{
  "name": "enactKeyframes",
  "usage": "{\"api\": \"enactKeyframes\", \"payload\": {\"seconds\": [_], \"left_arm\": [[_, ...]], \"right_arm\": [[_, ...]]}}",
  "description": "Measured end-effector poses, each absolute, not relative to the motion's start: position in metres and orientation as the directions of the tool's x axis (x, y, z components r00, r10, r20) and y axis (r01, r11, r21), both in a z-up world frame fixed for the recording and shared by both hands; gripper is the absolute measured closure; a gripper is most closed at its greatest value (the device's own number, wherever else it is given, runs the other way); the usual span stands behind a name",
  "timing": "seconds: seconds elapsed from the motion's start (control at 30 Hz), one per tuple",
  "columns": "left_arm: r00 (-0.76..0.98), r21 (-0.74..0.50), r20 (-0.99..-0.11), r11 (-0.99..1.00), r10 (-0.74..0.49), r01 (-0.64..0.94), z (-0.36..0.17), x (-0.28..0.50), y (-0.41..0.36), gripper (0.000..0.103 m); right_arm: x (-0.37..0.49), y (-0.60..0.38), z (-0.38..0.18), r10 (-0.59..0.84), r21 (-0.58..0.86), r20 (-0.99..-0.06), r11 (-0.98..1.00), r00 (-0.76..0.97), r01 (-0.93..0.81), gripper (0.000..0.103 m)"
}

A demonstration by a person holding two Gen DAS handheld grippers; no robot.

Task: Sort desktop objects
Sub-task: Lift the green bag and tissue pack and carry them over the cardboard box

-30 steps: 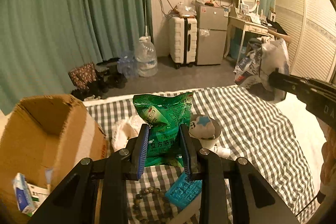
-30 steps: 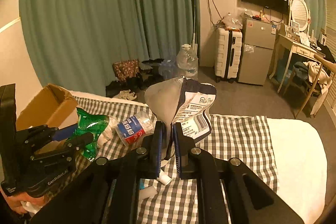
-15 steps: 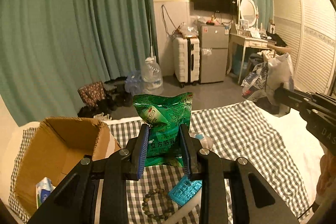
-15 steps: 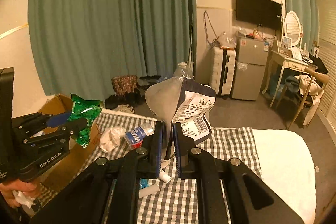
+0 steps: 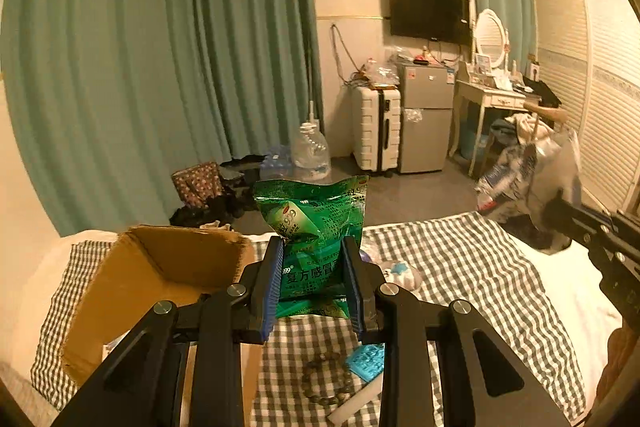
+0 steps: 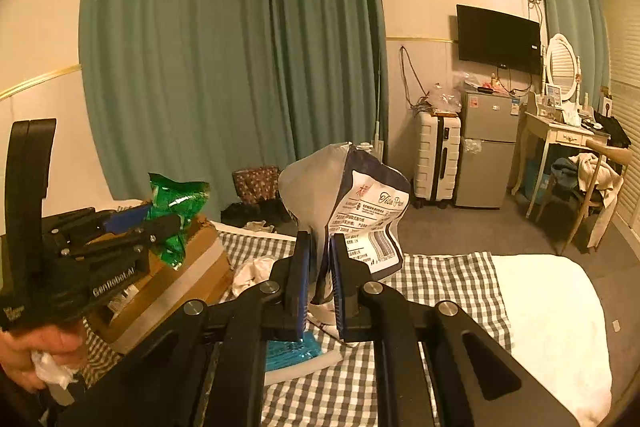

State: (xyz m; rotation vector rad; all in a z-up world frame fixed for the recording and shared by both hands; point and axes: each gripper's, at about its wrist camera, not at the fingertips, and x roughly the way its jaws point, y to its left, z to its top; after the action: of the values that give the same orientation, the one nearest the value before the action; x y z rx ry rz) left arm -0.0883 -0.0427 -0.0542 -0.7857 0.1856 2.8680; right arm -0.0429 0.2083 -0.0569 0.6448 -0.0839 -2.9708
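While both hands hold their loads up over the checked cloth, the relation that matters is between the left gripper [image 5: 312,283] and the open brown cardboard box [image 5: 160,291]: the box mouth lies just below and to the left of that claw, so the left hand is plainly the nearer of the two to it. Its blue-padded jaws are clamped on the lower half of a crinkled green foil sachet with white printing [image 5: 312,227], which stands upright between them, long axis rising away from the claw. The right gripper [image 6: 320,279] is pinched nearly shut on the bottom edge of a grey and dark blue plastic pouch with a white barcode label [image 6: 360,211], also upright, and the box sits well off to its left, beyond the other claw. Inside the box only a small white printed packet [image 5: 114,345] shows at the bottom; the rest is hidden. Below the left claw on the cloth lie a dark beaded bracelet [image 5: 326,385] and a flat blue blister pack [image 5: 366,357]. I judge a short leftward, downward move would drop the sachet in.
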Motion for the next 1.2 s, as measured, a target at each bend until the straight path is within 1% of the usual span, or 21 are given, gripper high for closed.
{"api": "enactKeyframes", "payload": {"seconds": [0.43, 0.73, 0.83, 1.2], "left_arm": [[-0.86, 0.033, -0.508, -0.996, 0.058, -0.087, -0.041, -0.091, -0.097, 0.074], [-0.87, 0.014, -0.494, -1.0, -0.001, -0.006, -0.029, -0.091, -0.149, 0.074], [-0.867, -0.011, -0.498, -1.0, 0.0, 0.006, -0.03, -0.09, -0.165, 0.074], [-0.862, -0.001, -0.499, -0.995, -0.084, 0.097, -0.03, -0.089, -0.214, 0.074]], "right_arm": [[-0.044, 0.165, -0.05, -0.144, 0.039, -0.392, -0.989, -0.909, 0.14, 0.094], [-0.051, 0.117, -0.038, -0.21, 0.076, -0.366, -0.978, -0.907, 0.195, 0.094], [-0.053, 0.101, -0.032, -0.229, 0.081, -0.355, -0.973, -0.906, 0.214, 0.094], [-0.057, 0.041, -0.029, -0.304, 0.082, -0.365, -0.952, -0.88, 0.295, 0.094]]}}
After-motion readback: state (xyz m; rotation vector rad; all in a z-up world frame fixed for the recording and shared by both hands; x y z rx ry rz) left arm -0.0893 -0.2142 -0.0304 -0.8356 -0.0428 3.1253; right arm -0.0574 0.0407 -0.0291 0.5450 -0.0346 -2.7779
